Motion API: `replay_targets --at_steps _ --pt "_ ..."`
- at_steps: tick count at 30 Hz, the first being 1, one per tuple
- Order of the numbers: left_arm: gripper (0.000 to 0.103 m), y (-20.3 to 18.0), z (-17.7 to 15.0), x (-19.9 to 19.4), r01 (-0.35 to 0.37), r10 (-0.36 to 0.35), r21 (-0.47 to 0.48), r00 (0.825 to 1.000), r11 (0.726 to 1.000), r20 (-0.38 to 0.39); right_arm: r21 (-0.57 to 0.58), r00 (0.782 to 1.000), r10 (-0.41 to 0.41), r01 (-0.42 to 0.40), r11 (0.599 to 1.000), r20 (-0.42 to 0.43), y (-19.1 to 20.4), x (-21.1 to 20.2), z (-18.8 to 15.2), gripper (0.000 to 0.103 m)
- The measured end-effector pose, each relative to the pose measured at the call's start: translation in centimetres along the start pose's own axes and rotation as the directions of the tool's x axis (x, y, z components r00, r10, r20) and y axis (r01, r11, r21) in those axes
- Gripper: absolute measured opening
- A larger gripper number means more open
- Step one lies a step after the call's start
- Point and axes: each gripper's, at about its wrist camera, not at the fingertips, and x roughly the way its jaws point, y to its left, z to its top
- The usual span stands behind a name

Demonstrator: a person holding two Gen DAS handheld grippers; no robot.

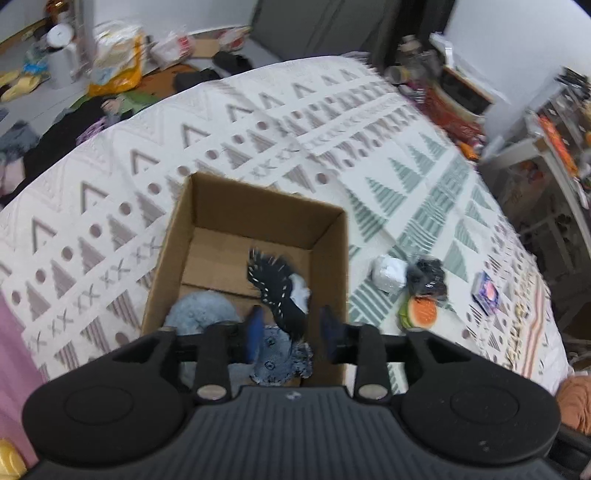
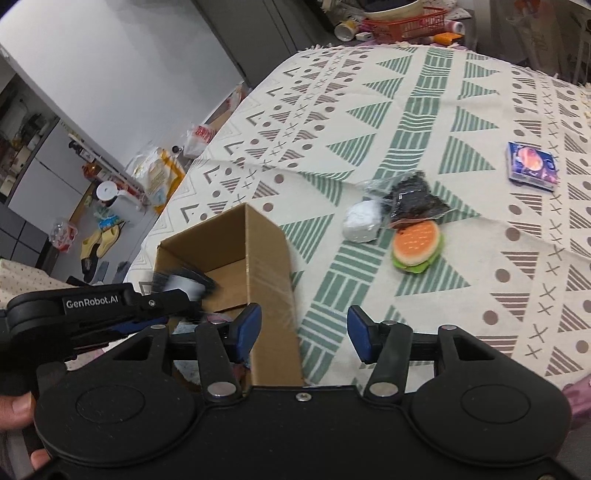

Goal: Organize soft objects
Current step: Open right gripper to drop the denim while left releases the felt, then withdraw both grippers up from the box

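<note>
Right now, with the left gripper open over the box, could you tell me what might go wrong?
The black-and-white plush sits blurred between the left gripper fingers, so it may land on the cardboard box wall. The right gripper hangs open beside that wall and could nudge it.

Patterned cloth (image 2: pixel 424 122) covers table: cream, green and brown triangles, dots, crosses. White wall (image 2: pixel 122 55) behind. Floor left of table cluttered: white lidded bin (image 2: pixel 109 197), yellow slippers (image 2: pixel 98 242) near it, yellow-white bag (image 2: pixel 159 177), white plastic bag with red print (image 2: pixel 197 138). Beyond far table edge: red wire basket (image 2: pixel 402 22), pale bowl inside it, tipped cup (image 2: pixel 345 30) just beside. In left view, blurred shelf unit (image 1: pixel 535 147) at right, dark clothes (image 1: pixel 55 140) on floor at left.
</note>
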Motion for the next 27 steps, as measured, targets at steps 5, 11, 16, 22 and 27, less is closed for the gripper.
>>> replay_targets --at_steps 5,11,16,22,27 --pt "0.058 -0.3 0.0 -0.2 -0.041 0.042 -0.024 0.999 0.999 0.012 0.020 1.000 -0.002 0.002 1.000 -0.002 -1.9 -0.7 0.1 0.053" --pt "0.064 -1.3 -0.2 -0.6 -0.068 0.070 -0.060 0.997 0.996 0.040 0.005 1.000 -0.022 0.022 1.000 -0.014 -4.3 -1.8 0.8 0.055" --pt "0.065 -2.9 -0.7 -0.4 -0.074 0.078 -0.073 0.996 0.995 0.053 -0.025 0.999 -0.032 0.032 0.999 -0.003 -6.2 -2.9 1.8 0.059" --pt "0.066 -5.5 -1.4 0.0 -0.073 0.076 -0.056 0.995 0.996 0.064 -0.035 1.000 -0.030 0.030 0.999 0.010 -8.8 -3.8 2.8 0.063" --pt "0.066 -7.7 -1.7 0.5 -0.070 0.072 -0.040 0.995 0.997 0.066 -0.028 0.999 -0.038 0.039 0.999 0.024 -11.2 -4.3 3.5 0.065"
